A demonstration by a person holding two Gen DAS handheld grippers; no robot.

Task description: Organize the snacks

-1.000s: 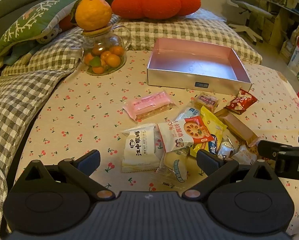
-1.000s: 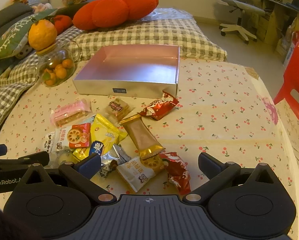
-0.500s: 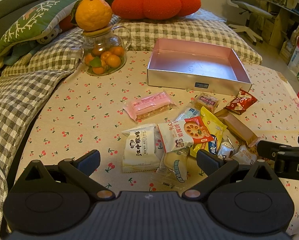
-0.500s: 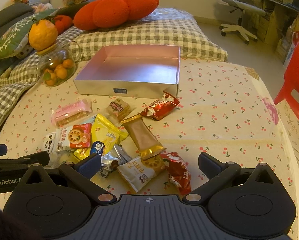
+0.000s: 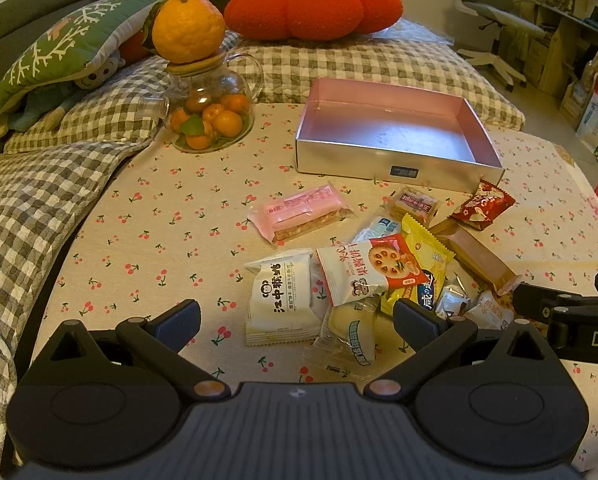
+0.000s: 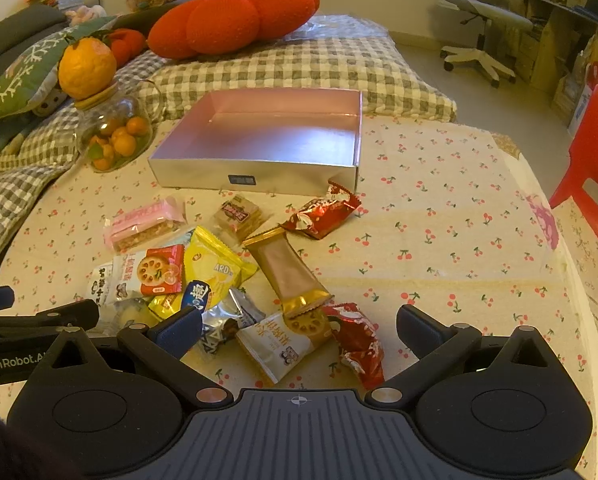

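Note:
Several wrapped snacks lie loose on the cherry-print cloth in front of an empty silver box [image 5: 395, 160] [image 6: 259, 170]. Among them are a pink bar [image 5: 301, 212] [image 6: 145, 222], a white pack [image 5: 281, 296], a white-and-red lotus-root pack [image 5: 373, 268] [image 6: 151, 270], a yellow pack [image 6: 217, 266], a gold-brown bar [image 6: 289, 274] and red packs [image 6: 321, 212] [image 6: 357, 340]. My left gripper [image 5: 297, 322] is open and empty, just short of the white pack. My right gripper [image 6: 299, 330] is open and empty, above the near edge of the pile.
A glass jar of small oranges [image 5: 209, 118] with a large orange on top stands left of the box. A checked blanket [image 5: 27, 200] lies to the left, a red pumpkin cushion [image 5: 313, 6] behind. A red stool [image 6: 591, 160] stands at the right.
My right gripper has moved slightly forward toward the pile. The left gripper has barely moved. Nothing was picked up.

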